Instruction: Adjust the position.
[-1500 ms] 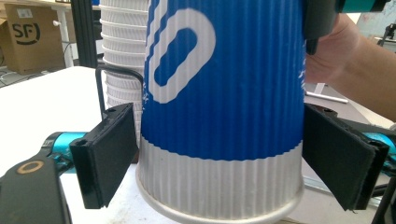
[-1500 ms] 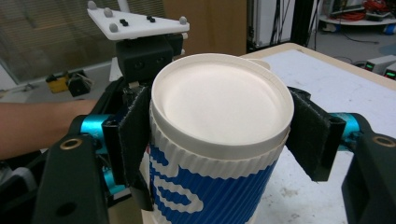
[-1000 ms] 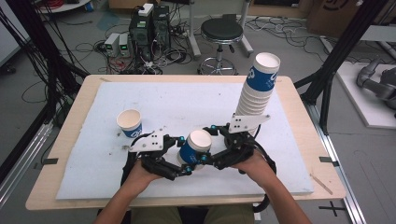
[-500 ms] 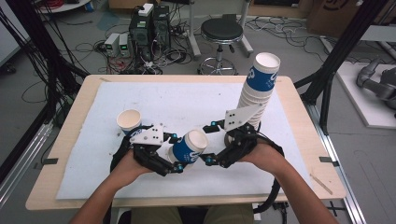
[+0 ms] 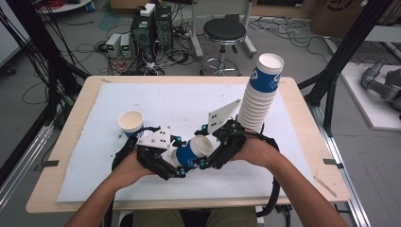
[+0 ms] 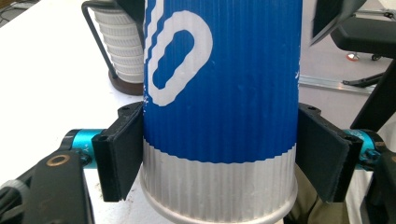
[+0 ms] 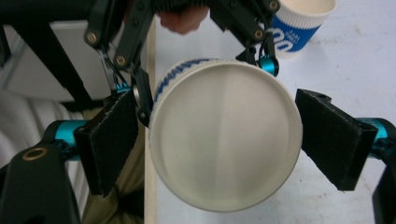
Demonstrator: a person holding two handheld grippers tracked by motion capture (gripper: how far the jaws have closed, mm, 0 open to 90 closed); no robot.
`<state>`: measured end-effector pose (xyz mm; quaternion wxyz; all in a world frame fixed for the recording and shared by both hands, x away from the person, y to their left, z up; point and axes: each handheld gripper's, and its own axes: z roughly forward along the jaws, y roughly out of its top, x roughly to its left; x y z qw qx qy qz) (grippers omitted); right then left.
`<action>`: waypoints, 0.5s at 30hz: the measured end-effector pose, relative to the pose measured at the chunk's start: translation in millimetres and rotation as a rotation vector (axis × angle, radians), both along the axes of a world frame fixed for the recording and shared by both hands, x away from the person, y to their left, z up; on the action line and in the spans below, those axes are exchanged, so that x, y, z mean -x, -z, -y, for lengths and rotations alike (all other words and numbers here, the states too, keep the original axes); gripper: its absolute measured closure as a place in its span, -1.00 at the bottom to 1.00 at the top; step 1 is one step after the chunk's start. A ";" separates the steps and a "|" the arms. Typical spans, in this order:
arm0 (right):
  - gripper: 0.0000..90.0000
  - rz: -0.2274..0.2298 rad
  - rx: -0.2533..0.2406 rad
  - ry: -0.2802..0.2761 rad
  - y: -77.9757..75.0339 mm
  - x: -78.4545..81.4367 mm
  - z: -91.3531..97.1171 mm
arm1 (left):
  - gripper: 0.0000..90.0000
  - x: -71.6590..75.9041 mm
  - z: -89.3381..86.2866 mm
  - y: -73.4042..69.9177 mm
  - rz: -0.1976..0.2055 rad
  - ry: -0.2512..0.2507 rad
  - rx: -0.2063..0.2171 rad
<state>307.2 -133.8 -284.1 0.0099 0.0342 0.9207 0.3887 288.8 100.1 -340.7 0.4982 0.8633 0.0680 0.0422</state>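
A blue and white ribbed paper cup [image 5: 189, 153] is held tilted above the table's front, its mouth turned toward the right. My left gripper [image 5: 182, 164] is shut on it; in the left gripper view both pads [image 6: 120, 156] press the cup's [image 6: 224, 93] lower wall. My right gripper [image 5: 208, 152] faces the open mouth. In the right gripper view its jaws stand open on either side of the cup's rim [image 7: 224, 140], with a narrow gap at the left pad [image 7: 109, 140].
A tall stack of the same cups [image 5: 261, 92] stands on a dark base at the right of the white mat [image 5: 189, 101], just behind my right hand. A single upright cup [image 5: 131, 122] sits at the left, close behind my left gripper.
The cup has tipped from nearly upright to lying over with its mouth toward the right gripper. Both hands shifted slightly left, and the right gripper turned so its grey plate points up.
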 end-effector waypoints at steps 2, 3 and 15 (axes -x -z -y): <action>-0.60 -0.006 0.021 -0.009 -1.1 -1.1 -3.0 | -0.49 -0.1 -0.2 -0.3 -0.001 0.003 -0.004; -0.50 -0.008 0.021 -0.019 -1.2 -2.1 -4.5 | -0.49 -0.4 -0.4 -0.2 0.000 0.004 -0.010; -0.38 -0.062 0.065 -0.033 1.7 -3.5 -8.0 | -0.54 2.7 -2.2 6.3 -0.020 0.014 0.059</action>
